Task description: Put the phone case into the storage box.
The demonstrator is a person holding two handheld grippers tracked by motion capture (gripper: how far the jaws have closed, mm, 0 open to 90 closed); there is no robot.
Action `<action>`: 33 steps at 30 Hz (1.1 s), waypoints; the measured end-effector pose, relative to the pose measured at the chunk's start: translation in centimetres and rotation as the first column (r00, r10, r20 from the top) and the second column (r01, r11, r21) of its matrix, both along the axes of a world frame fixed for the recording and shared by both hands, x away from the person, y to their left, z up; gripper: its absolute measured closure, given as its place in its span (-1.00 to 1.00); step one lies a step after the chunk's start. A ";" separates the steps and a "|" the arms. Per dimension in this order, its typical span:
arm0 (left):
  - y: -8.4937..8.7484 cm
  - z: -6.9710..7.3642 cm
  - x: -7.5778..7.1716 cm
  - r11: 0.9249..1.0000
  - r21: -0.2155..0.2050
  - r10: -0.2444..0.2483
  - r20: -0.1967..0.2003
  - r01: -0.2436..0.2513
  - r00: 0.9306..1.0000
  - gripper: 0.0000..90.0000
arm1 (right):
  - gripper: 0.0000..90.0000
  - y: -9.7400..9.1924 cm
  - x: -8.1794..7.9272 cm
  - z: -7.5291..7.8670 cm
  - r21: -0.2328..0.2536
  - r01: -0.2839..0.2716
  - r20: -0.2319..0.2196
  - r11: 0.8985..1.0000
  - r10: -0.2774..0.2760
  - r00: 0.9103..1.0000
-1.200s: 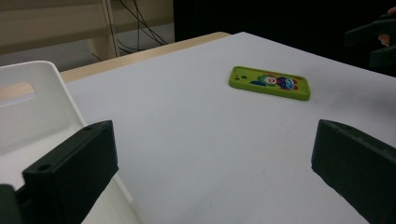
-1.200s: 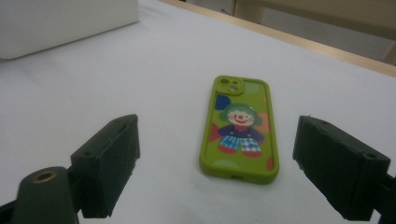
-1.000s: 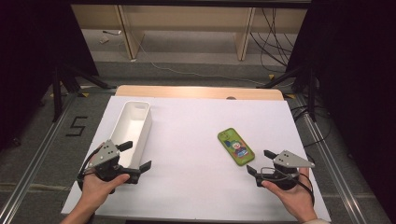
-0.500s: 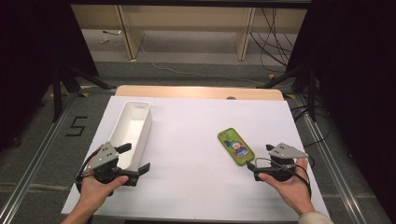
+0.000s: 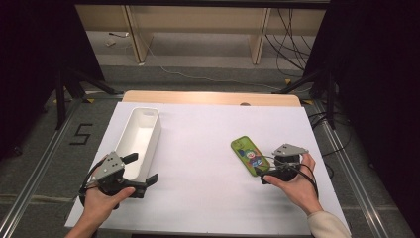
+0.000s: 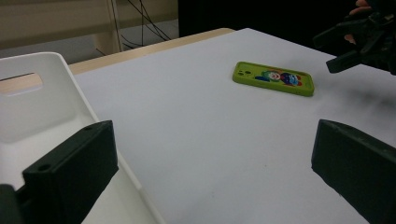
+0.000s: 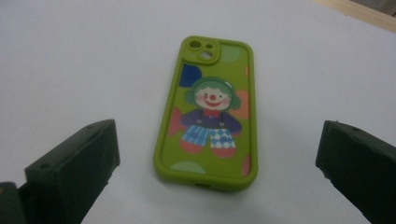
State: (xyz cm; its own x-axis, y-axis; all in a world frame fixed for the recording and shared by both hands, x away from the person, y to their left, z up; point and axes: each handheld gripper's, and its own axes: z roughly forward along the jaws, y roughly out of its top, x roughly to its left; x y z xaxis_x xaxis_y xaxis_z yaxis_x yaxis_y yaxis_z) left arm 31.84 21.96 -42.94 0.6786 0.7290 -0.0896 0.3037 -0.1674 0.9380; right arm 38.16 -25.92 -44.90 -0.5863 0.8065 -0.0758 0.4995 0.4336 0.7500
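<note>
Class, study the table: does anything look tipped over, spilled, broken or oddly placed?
Nothing stands out. The green phone case lies flat, picture side up, whole and a little slanted to the table's edges. The white bin stands upright on the white table, with nothing spilled. The right gripper is open just behind the case.

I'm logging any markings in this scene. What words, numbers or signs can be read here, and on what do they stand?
"5": dark mark on the grey floor, left of the table.
Green phone case: a clown picture, no readable words or brand.
White bin: no text visible.
Left gripper and right gripper: no label legible.
</note>
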 end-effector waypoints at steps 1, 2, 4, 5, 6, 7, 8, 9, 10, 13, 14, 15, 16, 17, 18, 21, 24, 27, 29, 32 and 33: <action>0.0 0.0 0.0 1.000 0.001 -0.001 0.000 0.001 1.000 -1.00 | -0.99 0.0 0.0 0.0 0.000 0.000 0.000 1.000 0.000 1.000; 0.0 0.0 0.0 1.000 0.001 -0.001 0.000 0.001 1.000 -1.00 | -0.99 0.2 0.6 -0.1 -0.005 0.005 -0.013 1.000 -0.005 1.000; 0.0 0.0 0.0 1.000 0.000 0.000 0.000 0.000 1.000 -1.00 | -0.99 0.5 1.0 -0.2 -0.014 -0.001 -0.038 1.000 0.000 0.999; 0.0 0.0 0.0 1.000 0.000 0.000 0.000 0.000 1.000 -1.00 | -0.99 0.5 1.3 -0.2 -0.022 -0.001 -0.047 1.000 0.000 0.999; 0.0 0.0 0.0 1.000 0.002 -0.002 0.002 0.002 1.000 -1.00 | -0.99 0.5 1.3 -0.2 -0.022 -0.001 -0.047 1.000 0.000 0.999; 0.0 0.0 0.0 1.000 0.002 -0.001 0.003 0.001 1.000 -1.00 | -0.99 0.7 1.7 -0.2 -0.037 -0.004 -0.075 0.999 0.001 0.997; 0.0 0.0 0.0 1.000 0.003 -0.001 0.003 0.001 1.000 -1.00 | -0.99 0.8 2.0 -0.1 -0.046 0.000 -0.089 0.999 -0.004 0.996; 0.0 0.0 0.0 1.000 0.003 -0.004 0.003 0.004 1.000 -1.00 | -0.99 0.9 2.3 -0.1 -0.052 -0.002 -0.097 0.999 -0.003 0.995; 0.0 0.0 0.0 1.000 0.005 -0.005 0.003 0.005 1.000 -1.00 | -0.98 1.0 2.5 0.0 -0.052 -0.002 -0.103 0.999 -0.004 0.995; 0.0 0.0 0.0 1.000 0.004 -0.007 0.003 0.007 1.000 -1.00 | -0.76 1.3 3.5 0.3 -0.038 -0.003 -0.134 0.999 -0.002 0.991; 0.0 0.1 0.0 1.000 0.005 -0.009 0.005 0.009 1.000 -1.00 | -0.47 1.2 3.7 0.5 -0.026 0.000 -0.137 1.000 -0.004 0.991; 0.0 0.1 0.0 1.000 0.004 -0.008 0.006 0.008 1.000 -1.00 | -0.16 1.0 3.9 0.7 -0.004 0.006 -0.140 1.000 -0.006 0.990; 0.0 0.1 -0.1 1.000 0.003 -0.008 0.006 0.008 1.000 -1.00 | 0.06 0.7 4.2 0.8 0.016 0.022 -0.148 1.000 -0.019 0.989; 0.0 0.1 -0.1 1.000 0.002 -0.008 0.006 0.008 1.000 -1.00 | 0.27 0.4 4.4 0.9 0.024 0.048 -0.158 0.999 -0.044 0.986; 0.0 0.1 0.0 1.000 0.001 -0.008 0.005 0.008 1.000 -1.00 | 0.42 0.1 4.6 1.0 0.021 0.062 -0.164 0.998 -0.058 0.985; 0.0 0.1 0.0 1.000 0.001 -0.008 0.005 0.008 1.000 -1.00 | 0.84 -0.5 4.9 0.7 0.012 0.124 -0.183 0.992 -0.120 0.976; 0.0 0.1 0.0 1.000 0.001 -0.009 0.006 0.009 1.000 -1.00 | 1.00 -0.8 5.2 0.2 -0.017 0.158 -0.211 0.987 -0.159 0.965; -0.1 0.1 0.0 1.000 0.002 -0.009 0.005 0.009 1.000 -1.00 | 1.00 -1.1 5.4 -0.3 -0.052 0.183 -0.236 0.982 -0.190 0.953; -0.1 0.1 0.0 1.000 0.001 -0.008 0.004 0.008 1.000 -1.00 | 1.00 -1.2 5.5 -0.7 -0.062 0.189 -0.255 0.980 -0.198 0.946; -0.1 0.1 0.0 1.000 0.001 -0.008 0.003 0.008 1.000 -1.00 | 1.00 -1.2 5.5 -1.1 -0.078 0.193 -0.278 0.978 -0.207 0.938; 0.0 0.1 0.0 1.000 0.001 -0.009 0.003 0.009 1.000 -1.00 | 1.00 -1.2 5.5 -1.1 -0.081 0.194 -0.283 0.978 -0.209 0.936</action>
